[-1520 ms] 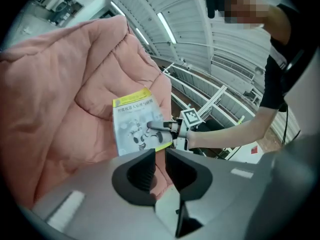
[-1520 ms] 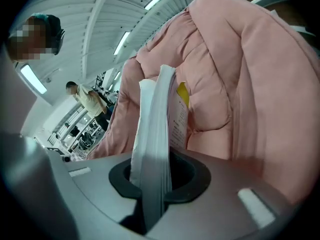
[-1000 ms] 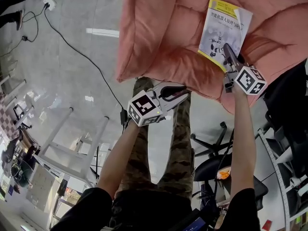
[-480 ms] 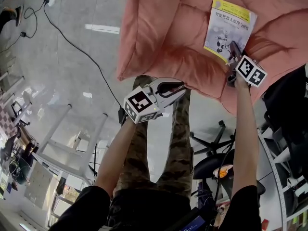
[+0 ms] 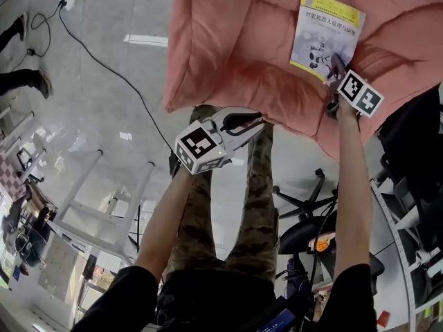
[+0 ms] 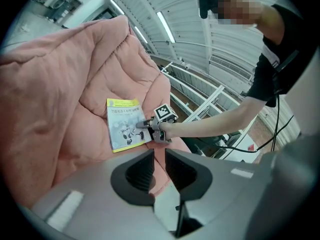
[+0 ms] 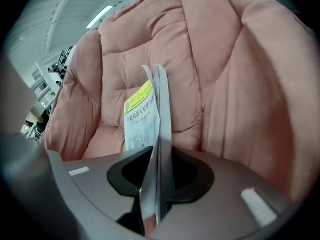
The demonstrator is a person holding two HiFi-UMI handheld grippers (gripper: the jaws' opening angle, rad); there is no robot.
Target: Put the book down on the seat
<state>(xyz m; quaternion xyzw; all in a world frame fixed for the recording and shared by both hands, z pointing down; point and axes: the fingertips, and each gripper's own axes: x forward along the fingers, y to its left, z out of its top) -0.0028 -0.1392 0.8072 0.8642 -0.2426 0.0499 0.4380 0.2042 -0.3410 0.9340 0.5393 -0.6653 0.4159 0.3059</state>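
As right gripper [image 5: 336,64], jaws just opening, loosens around yellow-white paperback book [image 5: 324,30] near front edge of padded pink seat [image 5: 228,40], pullback could drag it off; left gripper [image 5: 257,124] narrow, empty.

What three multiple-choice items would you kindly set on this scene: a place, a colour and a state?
1. Where is the book? A in a box; B on the pink seat; C on a bed.
2. What colour is the band across the book's top? A red; B yellow; C green.
3. What does the left gripper hold? A the book; B a cup; C nothing.
Key: B, it lies on the seat; B, the band is yellow; C, its jaws stand slightly apart with nothing between them.
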